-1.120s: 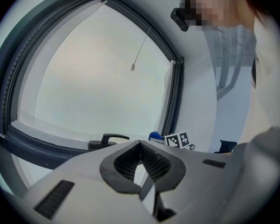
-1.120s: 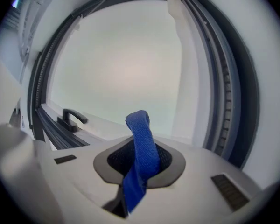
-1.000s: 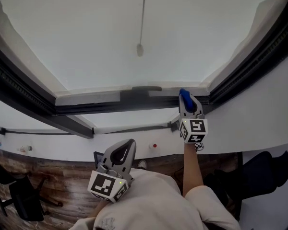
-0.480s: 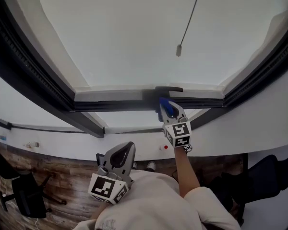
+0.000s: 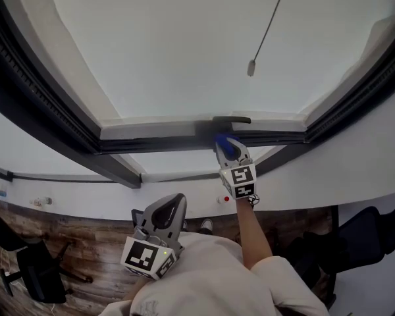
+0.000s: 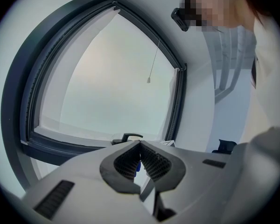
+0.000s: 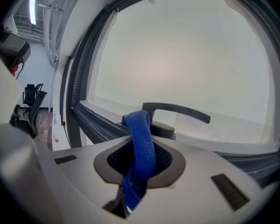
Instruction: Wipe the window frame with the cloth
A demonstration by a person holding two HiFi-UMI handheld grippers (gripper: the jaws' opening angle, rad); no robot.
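— Where's the cloth at the moment?

— It's a blue cloth (image 7: 142, 139), pinched in the right gripper (image 7: 140, 161). The jaws are closed on it and a folded loop sticks up past the tips. In the head view that gripper sits just right of centre, raised on an outstretched arm.

— Is it on the window frame (image 5: 151, 142)?

— It's at the dark bottom rail, right under the black handle (image 7: 177, 110) mounted there. From the right gripper view the top of the loop looks to be against the handle's base, but I can't say for sure that it touches.

— And the other one?

— The left gripper (image 5: 173, 201) is low in the frame, close to the person's chest and well clear of the window. Its jaws are together at the tips and nothing is held. A speck of blue shows through the gap lower down.

— Anything else up there?

— A pull cord (image 5: 252, 66) hangs across the pale glass in the upper right, with its little weight above the handle. The dark side rails run off to the upper left and the right edge. Wooden floor (image 5: 85, 255) shows at the lower left
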